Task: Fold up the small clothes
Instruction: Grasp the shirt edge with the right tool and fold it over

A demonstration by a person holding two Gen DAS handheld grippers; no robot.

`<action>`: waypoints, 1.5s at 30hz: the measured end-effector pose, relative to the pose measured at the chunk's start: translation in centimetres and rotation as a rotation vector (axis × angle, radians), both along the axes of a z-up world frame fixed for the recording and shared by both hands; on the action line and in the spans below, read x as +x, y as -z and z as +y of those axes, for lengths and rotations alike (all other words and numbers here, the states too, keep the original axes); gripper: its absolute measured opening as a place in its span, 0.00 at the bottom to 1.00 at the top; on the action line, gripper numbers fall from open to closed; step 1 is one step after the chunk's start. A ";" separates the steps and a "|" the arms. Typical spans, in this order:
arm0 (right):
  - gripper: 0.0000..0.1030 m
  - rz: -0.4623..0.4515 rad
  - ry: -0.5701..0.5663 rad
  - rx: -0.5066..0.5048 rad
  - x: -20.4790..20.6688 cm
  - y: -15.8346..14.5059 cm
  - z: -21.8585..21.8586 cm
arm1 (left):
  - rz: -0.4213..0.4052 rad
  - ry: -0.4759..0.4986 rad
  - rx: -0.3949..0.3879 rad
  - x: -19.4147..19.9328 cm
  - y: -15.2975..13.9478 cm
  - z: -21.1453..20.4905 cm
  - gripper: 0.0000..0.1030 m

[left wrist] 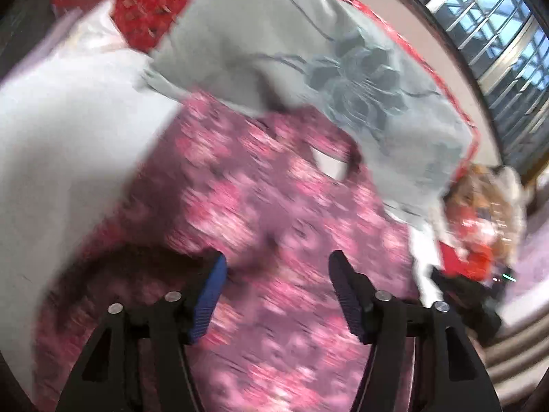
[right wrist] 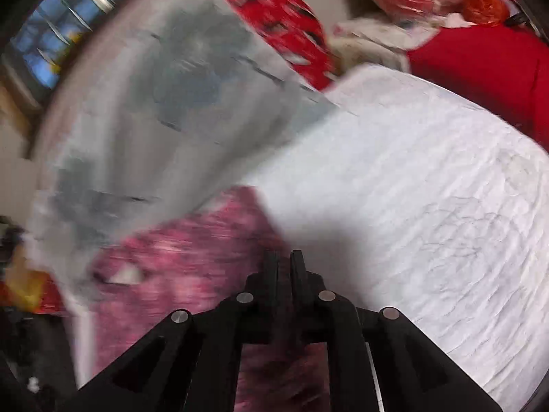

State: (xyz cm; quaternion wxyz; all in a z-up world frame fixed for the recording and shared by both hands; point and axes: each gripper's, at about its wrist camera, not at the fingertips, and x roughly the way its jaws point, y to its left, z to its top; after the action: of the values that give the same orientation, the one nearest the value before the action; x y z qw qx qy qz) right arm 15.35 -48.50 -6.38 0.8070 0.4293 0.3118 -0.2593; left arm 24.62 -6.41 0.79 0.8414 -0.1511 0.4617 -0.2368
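A pink and purple flowered garment [left wrist: 260, 206] lies spread on a white sheet [left wrist: 68, 144]. Both views are blurred by motion. My left gripper [left wrist: 278, 264] is open just above the garment, its fingers apart and empty. In the right wrist view the same garment [right wrist: 192, 254] lies at the lower left. My right gripper [right wrist: 284, 257] has its fingers pressed together at the garment's edge, with pink cloth showing between and under them. A small white label [left wrist: 329, 163] shows on the garment.
A grey flowered cloth [left wrist: 308, 51] lies beyond the garment, and shows too in the right wrist view [right wrist: 164, 103]. Red patterned fabric [left wrist: 147, 3] and a red cloth [right wrist: 480, 65] lie further back. Plastic bags [left wrist: 480, 213] sit at the right. A window [left wrist: 507, 34] is behind.
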 end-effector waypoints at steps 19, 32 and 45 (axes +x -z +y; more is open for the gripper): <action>0.23 0.194 -0.406 0.127 -5.1 1.4 6.7 | 0.066 0.146 0.438 -3.5 2.2 -3.2 0.68; 0.24 0.280 -0.524 0.144 -17.0 -0.7 11.4 | 0.222 0.212 0.509 -11.7 -0.3 3.4 0.60; 0.43 0.140 -0.454 0.441 -28.6 2.6 11.3 | 0.441 0.200 0.262 -17.6 3.1 19.6 0.61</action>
State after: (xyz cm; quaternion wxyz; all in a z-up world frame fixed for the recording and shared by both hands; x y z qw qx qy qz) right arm -13.29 -37.24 -8.95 0.7083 0.4945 0.5029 -0.0279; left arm 7.05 13.16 -2.33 0.7052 -0.0427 0.6732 -0.2186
